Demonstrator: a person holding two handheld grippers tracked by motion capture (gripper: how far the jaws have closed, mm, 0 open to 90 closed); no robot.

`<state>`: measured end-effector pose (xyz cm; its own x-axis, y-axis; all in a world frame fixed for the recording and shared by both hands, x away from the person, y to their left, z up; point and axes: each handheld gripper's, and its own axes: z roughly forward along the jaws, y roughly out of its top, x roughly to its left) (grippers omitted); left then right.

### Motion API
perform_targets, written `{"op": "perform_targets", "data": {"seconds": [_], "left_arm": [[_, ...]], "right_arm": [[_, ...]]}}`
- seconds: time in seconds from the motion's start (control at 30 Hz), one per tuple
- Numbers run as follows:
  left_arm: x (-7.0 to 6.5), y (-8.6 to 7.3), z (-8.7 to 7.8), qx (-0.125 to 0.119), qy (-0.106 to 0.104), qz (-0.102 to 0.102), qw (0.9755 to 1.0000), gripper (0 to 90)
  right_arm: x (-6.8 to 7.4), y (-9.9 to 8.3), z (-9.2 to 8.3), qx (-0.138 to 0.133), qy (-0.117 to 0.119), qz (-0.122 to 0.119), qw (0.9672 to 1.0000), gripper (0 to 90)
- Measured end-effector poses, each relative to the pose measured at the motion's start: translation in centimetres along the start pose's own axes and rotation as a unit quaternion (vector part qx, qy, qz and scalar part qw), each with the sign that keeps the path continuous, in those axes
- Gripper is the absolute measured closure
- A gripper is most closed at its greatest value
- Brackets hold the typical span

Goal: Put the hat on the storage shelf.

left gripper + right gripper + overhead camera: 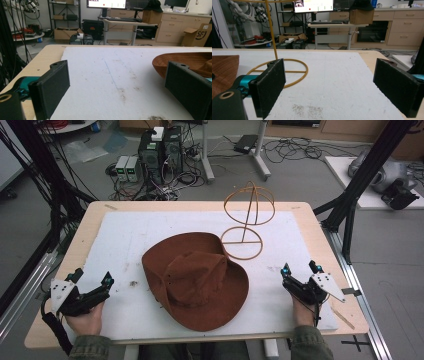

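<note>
We hold the left tool [92, 287] and right tool [300, 275], jaws apart and empty, either side of the brown suede wide-brimmed hat [195, 280], apparently ready to lift it toward the yellow wire hat stand [247, 217] just behind it.

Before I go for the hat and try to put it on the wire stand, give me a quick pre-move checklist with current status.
1. Left gripper open, empty: ok.
2. Right gripper open, empty: ok.
3. Hat lies free on the mat, between the grippers: ok.
4. Stand upright, nothing on it: ok.
5. Hat brim clear of stand base: cannot tell, they look touching or overlapped.
6. Stand fixed to the table: cannot tell.
</note>
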<state>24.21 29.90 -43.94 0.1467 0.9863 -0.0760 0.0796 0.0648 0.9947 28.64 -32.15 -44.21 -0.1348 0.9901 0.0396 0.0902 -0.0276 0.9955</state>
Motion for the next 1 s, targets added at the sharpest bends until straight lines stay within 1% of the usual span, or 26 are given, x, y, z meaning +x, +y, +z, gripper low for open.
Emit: {"op": "perform_targets", "data": {"seconds": [0.57, 0.67, 0.73, 0.77, 0.87, 0.97, 1.0], "left_arm": [[-0.03, -0.03, 0.22, 0.003, -0.003, 0.0, 1.0, 6.6], [-0.11, -0.03, 0.29, 0.002, -0.009, -0.001, 1.0, 6.7], [-0.18, 0.02, 0.3, 0.002, -0.012, 0.001, 0.9999, 6.6], [-0.22, 0.04, 0.32, 0.002, -0.014, 0.001, 0.9999, 6.7], [-0.35, 0.18, 0.39, 0.002, -0.02, 0.004, 0.9998, 6.7], [-0.52, 0.4, 0.42, 0.002, -0.031, 0.006, 0.9995, 6.7], [-0.63, 0.51, 0.46, 0.002, -0.038, 0.007, 0.9992, 6.7]], "right_arm": [[-0.19, -0.02, -0.08, -0.002, 0.0, -0.003, 1.0, 10.1], [-0.2, -0.02, -0.08, -0.003, 0.0, -0.003, 1.0, 10.1], [-0.18, -0.02, -0.05, -0.002, 0.0, -0.003, 1.0, 10.1], [-0.13, -0.04, -0.05, -0.001, 0.001, 0.001, 1.0, 10.1], [-0.15, -0.04, -0.04, 0.001, 0.001, -0.001, 1.0, 10.1], [-0.15, -0.03, -0.04, 0.0, 0.001, 0.001, 1.0, 10.1], [-0.15, -0.03, -0.04, 0.0, 0.001, 0.001, 1.0, 10.1]]}}
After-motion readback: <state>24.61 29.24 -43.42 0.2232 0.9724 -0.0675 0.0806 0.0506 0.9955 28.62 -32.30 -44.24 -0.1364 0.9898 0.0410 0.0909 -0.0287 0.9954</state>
